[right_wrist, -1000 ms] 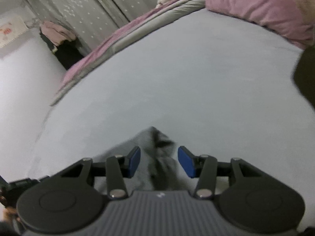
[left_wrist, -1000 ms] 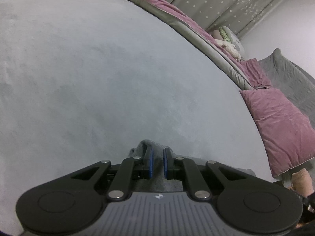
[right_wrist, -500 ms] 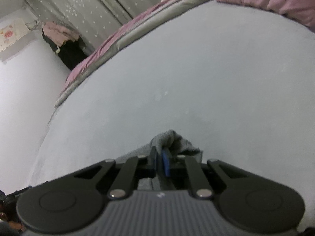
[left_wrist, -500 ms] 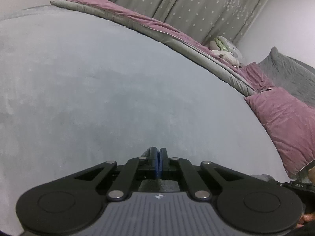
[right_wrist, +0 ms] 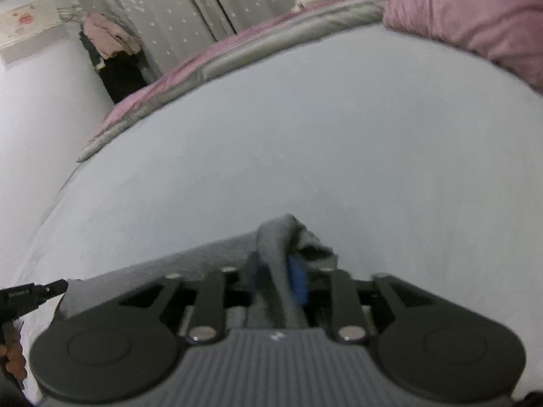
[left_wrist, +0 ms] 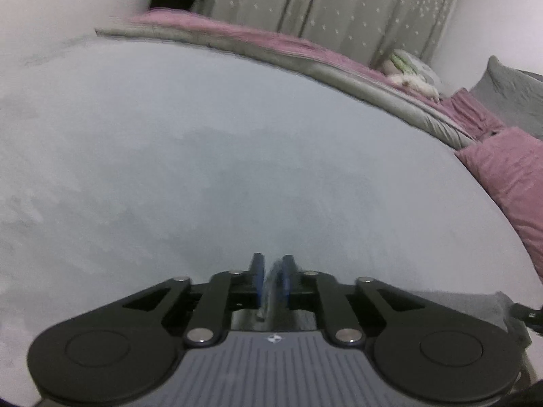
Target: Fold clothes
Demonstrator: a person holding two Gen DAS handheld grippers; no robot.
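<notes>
Both grippers have risen since a moment ago, so more of the curtains and far wall now show above the bed. On the left wrist view, the left gripper (left_wrist: 271,279) has its blue pads drawn narrow, with a thin blurred edge of grey cloth caught between them. More of that grey garment (left_wrist: 451,300) lies flat on the pale grey bed (left_wrist: 237,156) toward the lower right. On the right wrist view, the right gripper (right_wrist: 278,279) is closed tight on a bunched fold of the garment (right_wrist: 276,237), which pokes up past its fingertips and spreads leftward across the bed (right_wrist: 305,135). Pink pillows (right_wrist: 475,17) sit at the bed's far edge.
</notes>
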